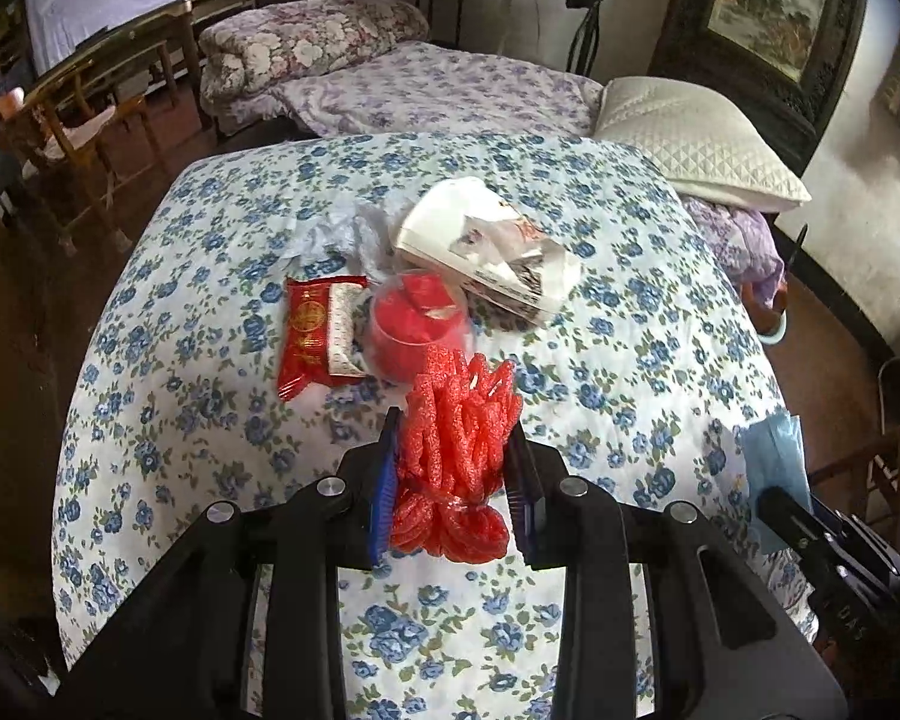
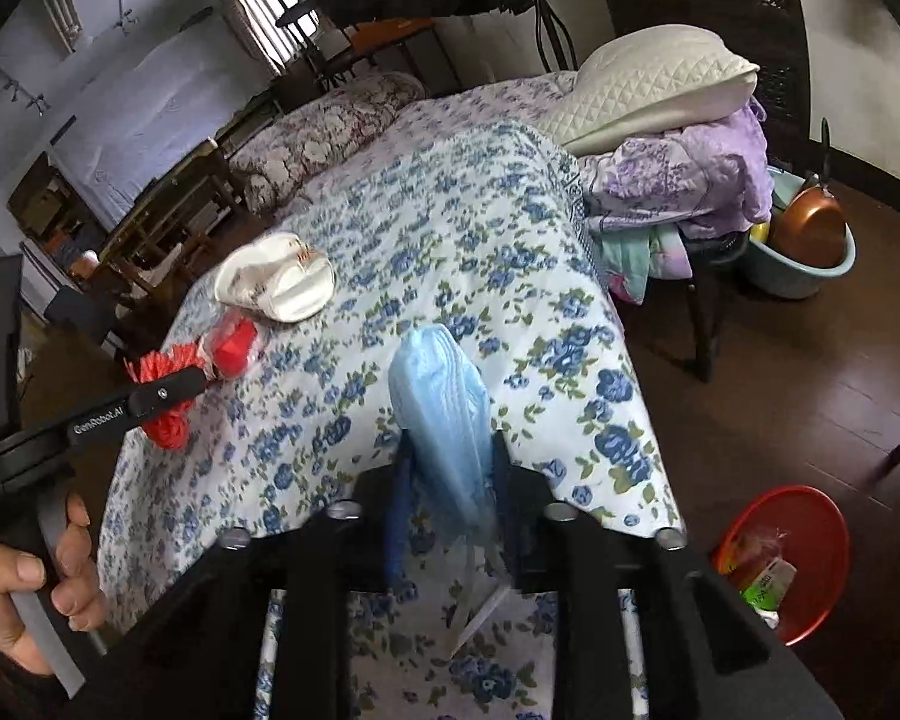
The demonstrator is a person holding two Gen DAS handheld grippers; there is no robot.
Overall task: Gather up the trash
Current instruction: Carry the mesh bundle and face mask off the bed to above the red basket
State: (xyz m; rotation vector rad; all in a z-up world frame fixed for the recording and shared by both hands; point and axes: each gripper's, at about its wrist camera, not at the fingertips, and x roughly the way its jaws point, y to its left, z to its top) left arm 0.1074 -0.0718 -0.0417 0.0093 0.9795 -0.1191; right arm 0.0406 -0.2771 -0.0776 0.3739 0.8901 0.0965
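My left gripper (image 1: 453,450) is shut on a red foam fruit net (image 1: 459,438) and holds it above the floral bedspread (image 1: 210,408). My right gripper (image 2: 447,462) is shut on a blue face mask (image 2: 441,414), also seen at the right edge of the left wrist view (image 1: 774,468). On the bed lie a red snack wrapper (image 1: 315,336), a clear cup with red inside (image 1: 417,324), a crumpled white paper bag (image 1: 492,246) and clear plastic (image 1: 342,234). A red bin (image 2: 810,546) with trash stands on the floor at the right.
A white pillow (image 1: 690,138) and purple bedding (image 2: 690,180) lie at the head of the bed. A blue basin (image 2: 810,264) with a copper pot stands on the dark floor. Wooden chairs (image 1: 78,120) stand at the left.
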